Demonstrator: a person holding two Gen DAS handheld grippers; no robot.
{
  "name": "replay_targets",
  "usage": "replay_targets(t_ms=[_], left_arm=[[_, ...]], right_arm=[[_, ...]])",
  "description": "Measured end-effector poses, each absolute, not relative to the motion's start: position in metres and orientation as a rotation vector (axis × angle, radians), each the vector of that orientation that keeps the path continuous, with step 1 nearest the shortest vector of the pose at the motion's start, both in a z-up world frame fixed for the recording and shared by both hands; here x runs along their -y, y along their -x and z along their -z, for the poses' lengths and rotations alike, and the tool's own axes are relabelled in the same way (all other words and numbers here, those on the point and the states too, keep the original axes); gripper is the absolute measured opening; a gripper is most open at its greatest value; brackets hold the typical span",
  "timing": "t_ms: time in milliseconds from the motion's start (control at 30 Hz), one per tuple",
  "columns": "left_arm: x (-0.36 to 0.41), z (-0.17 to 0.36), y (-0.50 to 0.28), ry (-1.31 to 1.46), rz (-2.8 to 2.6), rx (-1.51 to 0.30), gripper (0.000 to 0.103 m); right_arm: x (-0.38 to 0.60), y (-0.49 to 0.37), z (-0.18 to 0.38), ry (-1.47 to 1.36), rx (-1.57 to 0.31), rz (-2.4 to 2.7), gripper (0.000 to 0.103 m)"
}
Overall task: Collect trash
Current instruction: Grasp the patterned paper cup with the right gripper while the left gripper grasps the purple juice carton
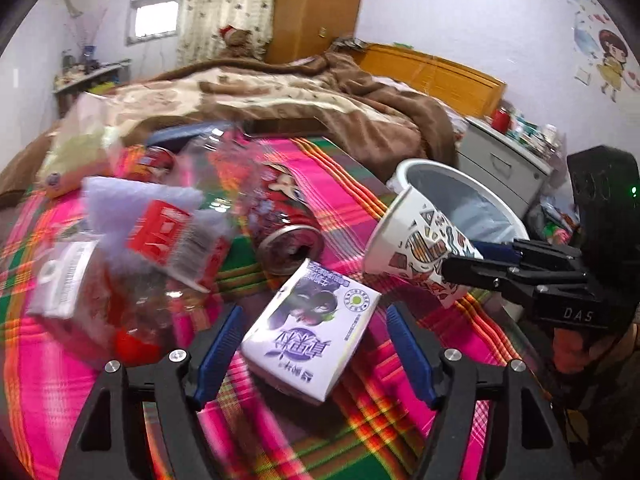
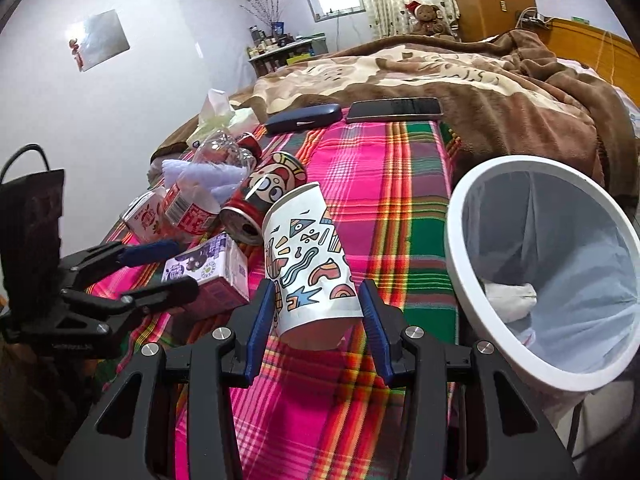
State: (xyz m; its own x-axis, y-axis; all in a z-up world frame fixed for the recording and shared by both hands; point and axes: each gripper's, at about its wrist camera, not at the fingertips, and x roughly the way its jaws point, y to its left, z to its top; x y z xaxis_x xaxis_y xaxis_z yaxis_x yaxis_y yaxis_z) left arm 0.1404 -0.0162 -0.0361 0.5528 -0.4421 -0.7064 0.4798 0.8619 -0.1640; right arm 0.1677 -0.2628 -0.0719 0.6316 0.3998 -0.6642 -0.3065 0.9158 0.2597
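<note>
My right gripper (image 2: 318,310) is shut on a patterned paper cup (image 2: 308,258), held tilted above the plaid cloth; the cup also shows in the left wrist view (image 1: 416,236), with the right gripper (image 1: 476,260) at its base. A white bin (image 2: 460,248) with a clear liner stands to the right; in the left wrist view the bin (image 1: 404,168) is behind the cup. My left gripper (image 1: 316,344) is open around a purple-and-white carton (image 1: 312,328) lying on the cloth; the carton (image 2: 212,268) and left gripper (image 2: 168,264) also show in the right wrist view.
A red can (image 2: 260,200), a clear bottle with red label (image 2: 196,204), a small drink box (image 2: 144,216) and tissues (image 2: 216,116) lie left on the cloth. A phone (image 2: 394,109) and a dark case (image 2: 304,118) lie at the far edge, by a brown blanket (image 2: 500,80).
</note>
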Motion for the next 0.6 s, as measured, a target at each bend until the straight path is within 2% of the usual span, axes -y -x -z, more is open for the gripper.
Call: replay_targets(t_ms=[400, 600], left_arm=[[0.045, 0.053, -0.142, -0.148, 0.547, -0.861, 0.074], [0.043, 0.056, -0.151, -0.082, 0.523, -0.876, 0.073]], right_arm=[[0.271, -0.164, 0.075, -0.132, -0.788, -0.375, 0.045], [0.271, -0.162, 0.076, -0.129, -0.791, -0.372, 0.044]])
